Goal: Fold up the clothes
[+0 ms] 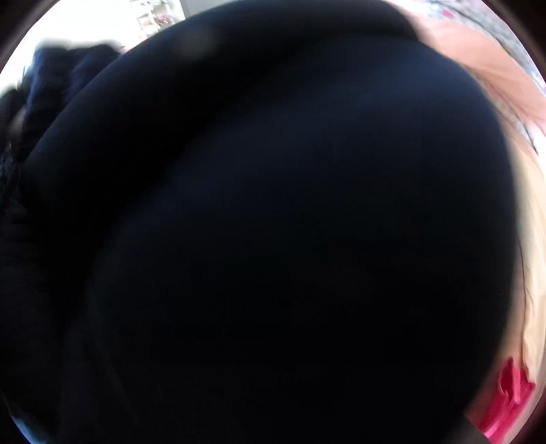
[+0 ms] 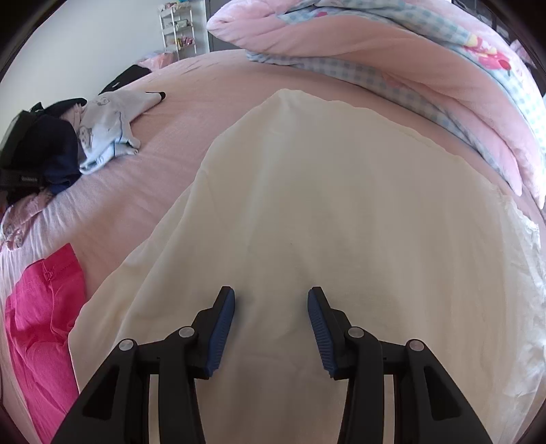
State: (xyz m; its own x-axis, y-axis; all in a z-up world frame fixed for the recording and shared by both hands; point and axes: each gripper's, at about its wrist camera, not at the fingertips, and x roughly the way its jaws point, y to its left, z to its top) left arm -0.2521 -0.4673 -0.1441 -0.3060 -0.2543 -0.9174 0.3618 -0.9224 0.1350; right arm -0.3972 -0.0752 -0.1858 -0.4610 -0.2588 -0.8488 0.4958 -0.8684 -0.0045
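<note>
A dark navy garment (image 1: 273, 222) fills almost the whole left wrist view and hides the left gripper's fingers. In the right wrist view a black device (image 2: 15, 153), apparently the left gripper, sits in a dark navy heap (image 2: 59, 150) at the far left; its jaws are hidden. A cream garment (image 2: 324, 205) lies spread flat on the pink bed sheet (image 2: 204, 102). My right gripper (image 2: 271, 300) hovers open over the cream garment's near part, with nothing between its blue pads (image 2: 221, 331).
A bright pink garment (image 2: 41, 307) lies at the left near edge, also visible in the left wrist view (image 1: 508, 399). A light blue printed garment (image 2: 102, 136) lies beside the dark heap. A pink and blue-check quilt (image 2: 409, 51) is bunched along the far right. A white shelf (image 2: 177, 30) stands behind the bed.
</note>
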